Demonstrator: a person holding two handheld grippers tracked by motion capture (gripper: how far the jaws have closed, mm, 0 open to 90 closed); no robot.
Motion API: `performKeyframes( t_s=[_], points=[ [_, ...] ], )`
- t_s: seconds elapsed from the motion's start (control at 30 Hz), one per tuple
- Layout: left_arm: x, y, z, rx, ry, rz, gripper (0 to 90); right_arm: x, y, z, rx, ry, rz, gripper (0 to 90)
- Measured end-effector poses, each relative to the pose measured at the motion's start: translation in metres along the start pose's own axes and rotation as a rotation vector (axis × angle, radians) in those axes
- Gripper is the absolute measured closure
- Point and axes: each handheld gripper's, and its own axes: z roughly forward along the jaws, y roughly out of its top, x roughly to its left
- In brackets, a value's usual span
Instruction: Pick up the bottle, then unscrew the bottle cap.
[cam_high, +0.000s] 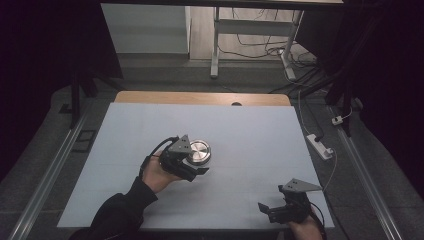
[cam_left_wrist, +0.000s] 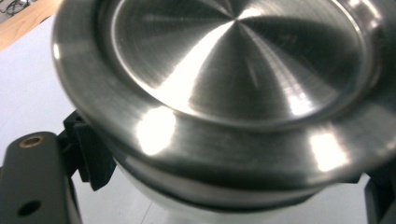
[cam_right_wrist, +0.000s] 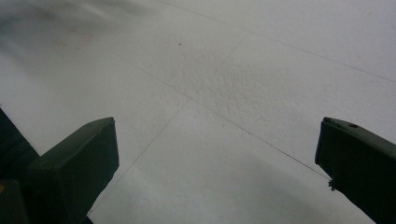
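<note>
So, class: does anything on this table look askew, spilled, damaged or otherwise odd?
Nothing spilled or damaged. The one oddity: the steel lid sits tilted in the left tongs, gripped at its edge over the white table. The right tongs are open with nothing between them.

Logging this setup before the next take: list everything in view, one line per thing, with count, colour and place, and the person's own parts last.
steel lid: 1, silver brushed metal, round, near the middle of the mat, gripped at its edge by the left gripper
mat: 1, pale grey-white, covering most of the table
table: 1, light wood, edge showing beyond the mat's far side
power strip: 1, white, on the floor right of the table
desk frame: 1, white legs, on the floor beyond the table
left gripper: 1, black, shut on the steel lid
right gripper: 1, black, jaws apart over bare mat at the near right corner
sleeve: 1, dark, on the left forearm at the bottom edge
</note>
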Motion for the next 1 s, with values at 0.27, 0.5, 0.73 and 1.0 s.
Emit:
performKeyframes(
  t_s=[0.27, 0.5, 0.73, 1.0],
  points=[
    [0.000, 0.004, 0.001, -0.013, -0.013, -0.020, 15.7, 0.000, 0.000, -0.001, -0.003, 0.003, -0.002, 0.0],
    [-0.002, 0.005, -0.001, -0.017, -0.019, -0.014, 15.7, 0.000, 0.000, -0.003, -0.031, 0.001, 0.000, 0.0],
    [-0.001, 0.001, 0.000, -0.007, -0.015, -0.020, 15.7, 0.004, 0.005, -0.006, -0.070, 0.015, -0.002, 0.0],
    [-0.001, -0.001, 0.000, -0.015, -0.026, -0.025, 15.7, 0.010, 0.014, -0.007, -0.101, 0.042, -0.012, 0.0]
  ],
)
